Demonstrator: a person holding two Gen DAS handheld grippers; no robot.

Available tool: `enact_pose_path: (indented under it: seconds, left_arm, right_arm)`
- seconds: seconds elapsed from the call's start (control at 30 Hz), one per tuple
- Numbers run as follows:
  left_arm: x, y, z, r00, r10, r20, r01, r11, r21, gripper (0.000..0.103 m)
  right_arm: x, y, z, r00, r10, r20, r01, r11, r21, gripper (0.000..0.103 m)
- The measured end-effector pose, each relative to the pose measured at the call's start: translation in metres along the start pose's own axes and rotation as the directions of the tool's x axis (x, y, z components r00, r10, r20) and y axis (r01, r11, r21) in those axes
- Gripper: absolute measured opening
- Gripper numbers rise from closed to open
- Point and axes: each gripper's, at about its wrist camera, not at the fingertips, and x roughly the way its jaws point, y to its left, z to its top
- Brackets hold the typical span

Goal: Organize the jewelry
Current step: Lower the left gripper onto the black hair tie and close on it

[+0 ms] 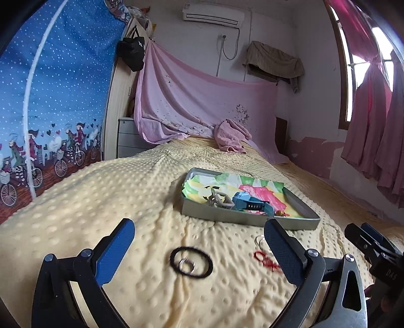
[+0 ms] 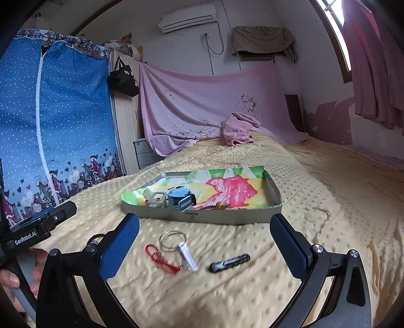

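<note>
- Blue-padded left gripper [image 1: 199, 252]: jaws spread wide, nothing between the pads; one black hair band [image 1: 191, 262] lies on the bedspread between the fingers, with one small silver ring [image 1: 186, 265] inside its loop
- Right gripper [image 2: 204, 248]: jaws likewise spread wide, nothing grasped; a hand [image 2: 15, 275] grips the left tool's handle at the left edge of the right wrist view
- Loose items ahead of the right gripper, four counted: one red cord loop [image 2: 161, 258], one wire ring [image 2: 173, 241], one white tube-shaped pendant [image 2: 188, 256] just beside the ring, one black clip [image 2: 229, 263] apart to the right
- One grey tray [image 2: 202, 217] beyond the loose items, lined with one bright floral cloth [image 2: 227, 189]
- Tray contents: one blue watch [image 2: 179, 198], one beige strap or buckle piece [image 2: 155, 198] touching it, one small amber bead [image 2: 220, 205]; further small pieces near the bead are too small to tell
- Surface: one pale yellow dimpled bedspread [image 2: 315, 214] covering the bed
- One crumpled pink towel [image 2: 240, 128] at the far end of the bed
- Room, far: one pink sheet [image 2: 202, 101] hung across the wall, one blue dotted fabric wardrobe [image 2: 63, 113] at left, one black bag [image 2: 123, 79] hanging, one air conditioner [image 2: 188, 17] high on the wall, pink curtains [image 2: 373, 75] at the window on the right
</note>
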Motion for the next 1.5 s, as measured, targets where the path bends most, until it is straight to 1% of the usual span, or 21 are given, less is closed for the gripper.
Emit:
enact_pose_path:
  seconds: [0.23, 0.37, 0.47, 0.6, 0.73, 0.87, 0.9, 0.93, 0.97, 1.0, 1.07, 1.13, 1.17, 1.2, 1.23, 1.33, 1.4, 1.47, 1.5]
  left_arm:
    - [-0.021, 0.006, -0.012, 1.0, 0.025, 0.005, -0.025, 0.999, 0.047, 0.103]
    - [-0.021, 0.011, -0.017, 0.999, 0.049, -0.015, -0.047, 0.997, 0.064, 0.103]
    - [-0.016, 0.017, -0.02, 0.997, 0.065, -0.048, -0.062, 0.995, 0.074, 0.103]
    - [-0.004, 0.023, -0.022, 0.991, 0.079, -0.108, -0.072, 0.995, 0.074, 0.103]
    - [0.011, 0.022, -0.023, 0.982, 0.099, -0.16, -0.084, 0.992, 0.097, 0.103]
    - [0.022, 0.021, -0.023, 0.976, 0.094, -0.196, -0.075, 0.992, 0.106, 0.103]
    - [0.024, 0.021, -0.022, 0.975, 0.089, -0.202, -0.069, 0.992, 0.103, 0.101]
    - [0.026, 0.022, -0.022, 0.974, 0.08, -0.211, -0.061, 0.994, 0.096, 0.095]
    - [0.029, 0.023, -0.022, 0.972, 0.071, -0.223, -0.053, 0.995, 0.085, 0.091]
    - [0.032, 0.024, -0.022, 0.97, 0.062, -0.237, -0.045, 0.996, 0.075, 0.084]
    - [0.04, 0.028, -0.024, 0.962, 0.046, -0.27, -0.035, 0.998, 0.045, 0.078]
    - [0.046, 0.032, -0.025, 0.955, 0.03, -0.293, -0.027, 1.0, 0.013, 0.068]
    - [0.05, 0.034, -0.025, 0.951, 0.019, -0.308, -0.023, 1.0, -0.007, 0.066]
    - [0.054, 0.035, -0.026, 0.949, 0.014, -0.316, -0.022, 1.0, -0.021, 0.061]
    - [0.057, 0.037, -0.026, 0.946, 0.007, -0.324, -0.019, 0.999, -0.036, 0.057]
    - [0.066, 0.038, -0.027, 0.939, -0.013, -0.343, -0.011, 0.998, -0.069, 0.049]
    - [0.072, 0.038, -0.027, 0.935, -0.02, -0.355, -0.009, 0.997, -0.081, 0.047]
    - [0.078, 0.038, -0.028, 0.93, -0.029, -0.367, -0.005, 0.996, -0.091, 0.043]
    - [0.08, 0.038, -0.028, 0.926, -0.037, -0.375, 0.001, 0.995, -0.097, 0.038]
  right_arm:
    - [-0.017, 0.016, -0.01, 1.0, 0.001, -0.004, -0.001, 0.999, -0.036, 0.102]
    - [-0.02, 0.02, -0.013, 1.0, 0.004, -0.002, -0.004, 0.998, -0.065, 0.102]
    - [-0.016, 0.022, -0.015, 1.0, 0.009, -0.019, -0.01, 0.997, -0.074, 0.102]
    - [-0.003, 0.024, -0.017, 0.997, 0.029, -0.074, -0.035, 0.996, -0.081, 0.102]
    - [0.017, 0.026, -0.022, 0.985, 0.068, -0.158, -0.084, 0.992, -0.094, 0.102]
    - [0.031, 0.032, -0.027, 0.975, 0.086, -0.205, -0.111, 0.987, -0.113, 0.101]
    - [0.034, 0.033, -0.028, 0.972, 0.095, -0.216, -0.122, 0.986, -0.116, 0.098]
    - [0.039, 0.035, -0.028, 0.968, 0.105, -0.226, -0.134, 0.984, -0.117, 0.095]
    - [0.042, 0.035, -0.028, 0.965, 0.111, -0.236, -0.141, 0.983, -0.117, 0.087]
    - [0.047, 0.035, -0.029, 0.961, 0.119, -0.251, -0.152, 0.982, -0.116, 0.078]
    - [0.055, 0.036, -0.03, 0.953, 0.133, -0.272, -0.168, 0.979, -0.111, 0.074]
    - [0.062, 0.039, -0.033, 0.943, 0.153, -0.296, -0.192, 0.975, -0.107, 0.07]
    - [0.066, 0.041, -0.035, 0.938, 0.159, -0.308, -0.2, 0.974, -0.108, 0.065]
    - [0.07, 0.043, -0.036, 0.933, 0.164, -0.32, -0.208, 0.972, -0.109, 0.062]
    - [0.074, 0.045, -0.038, 0.927, 0.171, -0.333, -0.218, 0.97, -0.109, 0.061]
    - [0.082, 0.05, -0.042, 0.915, 0.186, -0.358, -0.24, 0.964, -0.114, 0.055]
    - [0.089, 0.053, -0.044, 0.906, 0.191, -0.376, -0.251, 0.961, -0.117, 0.052]
    - [0.095, 0.056, -0.046, 0.898, 0.192, -0.396, -0.258, 0.959, -0.119, 0.048]
    - [0.098, 0.057, -0.047, 0.894, 0.191, -0.405, -0.259, 0.959, -0.12, 0.047]
